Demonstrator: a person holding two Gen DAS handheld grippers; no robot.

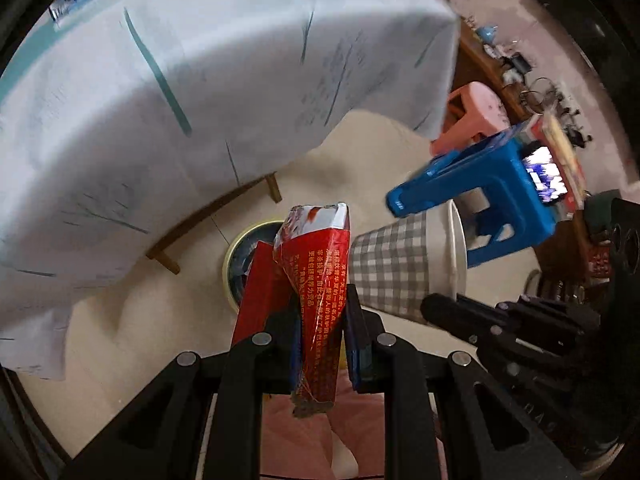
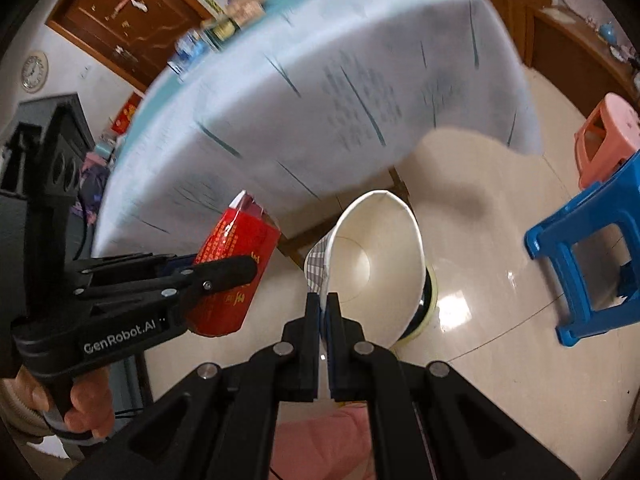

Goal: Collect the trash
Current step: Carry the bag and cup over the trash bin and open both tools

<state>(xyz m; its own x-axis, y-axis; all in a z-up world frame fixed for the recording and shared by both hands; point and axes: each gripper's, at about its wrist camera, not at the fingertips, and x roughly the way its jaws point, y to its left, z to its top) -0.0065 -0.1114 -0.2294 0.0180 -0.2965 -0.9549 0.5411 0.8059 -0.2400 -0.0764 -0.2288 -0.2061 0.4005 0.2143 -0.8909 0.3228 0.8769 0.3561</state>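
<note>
Red crumpled wrapper (image 1: 308,280), foil-lined with yellow print, is clamped between the pads of the left gripper (image 1: 320,320) and sticks out past the fingertips. Paper cup (image 2: 376,264), grey check outside and white inside, is pinched by its rim in the tightly closed right gripper (image 2: 323,300), mouth turned toward the camera. Both hang above the pale tiled floor (image 2: 480,208), near a yellow-rimmed bin (image 1: 236,252) directly beyond them. Far behind, a table under a white cloth (image 1: 200,92). To the right, a blue stool (image 2: 584,256) and a pink stool (image 2: 604,140). A hand (image 2: 86,408) grips the left handle.
</note>
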